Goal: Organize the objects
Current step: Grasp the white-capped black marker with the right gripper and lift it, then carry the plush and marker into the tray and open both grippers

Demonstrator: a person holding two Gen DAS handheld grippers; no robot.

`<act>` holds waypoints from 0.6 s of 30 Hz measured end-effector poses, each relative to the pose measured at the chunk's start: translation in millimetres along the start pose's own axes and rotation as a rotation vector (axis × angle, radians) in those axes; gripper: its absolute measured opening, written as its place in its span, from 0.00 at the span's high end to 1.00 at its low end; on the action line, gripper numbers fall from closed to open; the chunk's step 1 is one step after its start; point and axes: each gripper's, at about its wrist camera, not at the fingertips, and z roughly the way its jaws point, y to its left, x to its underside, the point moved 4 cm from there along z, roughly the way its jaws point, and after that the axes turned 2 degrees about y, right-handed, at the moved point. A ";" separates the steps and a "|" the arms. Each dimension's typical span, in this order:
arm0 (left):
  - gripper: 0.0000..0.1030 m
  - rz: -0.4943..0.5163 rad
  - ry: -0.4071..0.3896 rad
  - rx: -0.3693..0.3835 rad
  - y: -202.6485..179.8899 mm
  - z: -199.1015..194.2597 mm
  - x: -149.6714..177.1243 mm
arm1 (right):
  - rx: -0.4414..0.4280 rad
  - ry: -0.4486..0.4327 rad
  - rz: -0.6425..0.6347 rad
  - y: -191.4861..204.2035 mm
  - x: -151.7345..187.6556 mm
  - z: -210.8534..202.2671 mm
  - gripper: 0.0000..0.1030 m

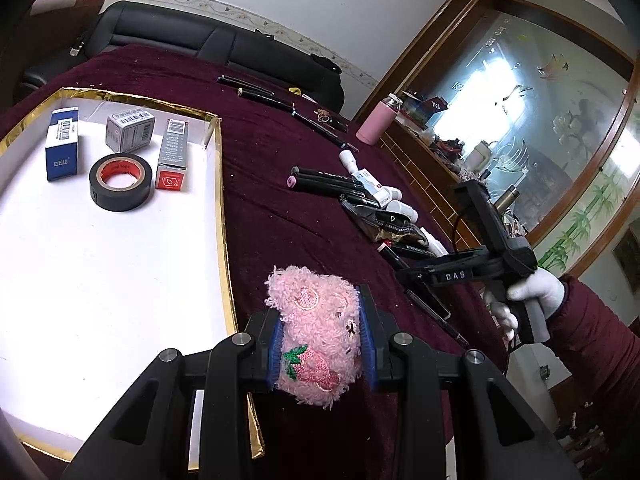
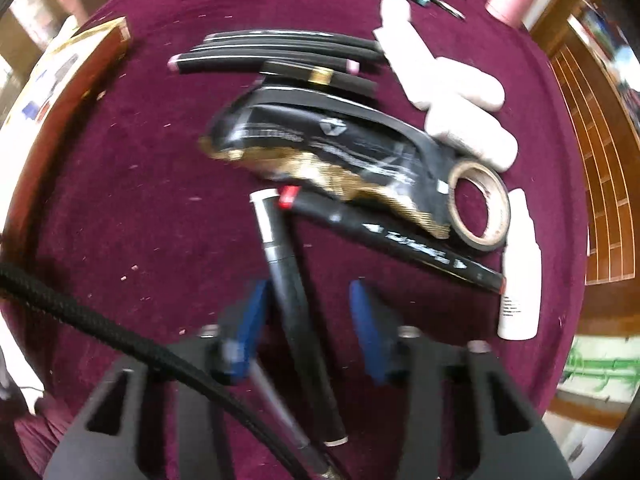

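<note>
Gold-rimmed tray (image 1: pixel 219 184) holds three boxes and black tape roll (image 1: pixel 121 181). Left gripper (image 1: pixel 322 346) clamps pink plush (image 1: pixel 316 332). Right gripper (image 2: pixel 308 332) apart, straddling black pen (image 2: pixel 296 312), which points away.

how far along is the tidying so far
Done: three small boxes and a black tape roll sit in the gold-edged tray. In hand: left tongs clamp a pink fluffy pouch; right tongs straddle a black pen. Left: markers, white bottles, black packet.

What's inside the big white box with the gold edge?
In the box: a black tape roll, a blue-and-white carton, a grey carton and a silver carton with a red end. The left gripper's arms cover the box's near corner.
</note>
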 end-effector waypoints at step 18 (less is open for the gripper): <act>0.74 -0.041 -0.075 -0.073 23.2 -22.9 -11.3 | -0.239 -0.312 0.118 41.8 17.9 -48.1 0.88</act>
